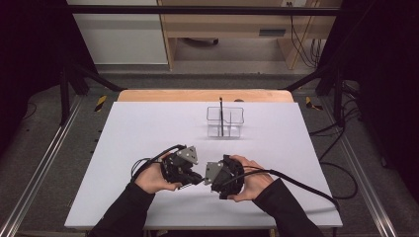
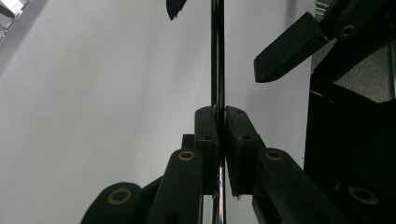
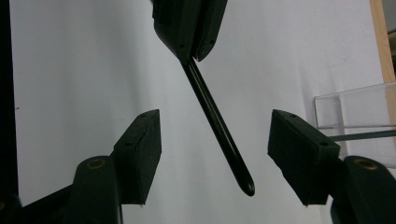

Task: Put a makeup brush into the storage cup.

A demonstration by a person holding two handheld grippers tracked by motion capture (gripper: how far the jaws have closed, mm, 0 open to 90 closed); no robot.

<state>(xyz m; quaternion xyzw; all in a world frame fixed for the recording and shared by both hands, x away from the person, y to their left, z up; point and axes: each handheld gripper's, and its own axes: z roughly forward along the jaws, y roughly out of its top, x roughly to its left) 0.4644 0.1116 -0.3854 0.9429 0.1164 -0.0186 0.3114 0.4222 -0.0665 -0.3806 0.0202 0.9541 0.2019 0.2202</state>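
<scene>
My left gripper [image 1: 199,178] is shut on a thin black rod [image 2: 217,56], pinched upright between its pads [image 2: 208,130] in the left gripper view. The rod's rounded free end [image 3: 245,184] hangs between the jaws of my right gripper [image 3: 215,116], which stand apart on either side without touching it. In the high view the two grippers meet tip to tip near the table's front middle, the right gripper [image 1: 208,180] facing the left one. The right gripper's fingers [image 2: 287,51] flank the rod in the left gripper view.
A clear plastic container [image 1: 237,109] stands at the back middle of the white table top [image 1: 148,128], with another black rod [image 1: 222,111] upright in it. Its corner [image 3: 355,107] appears at the right of the right gripper view. Cables trail from both grippers.
</scene>
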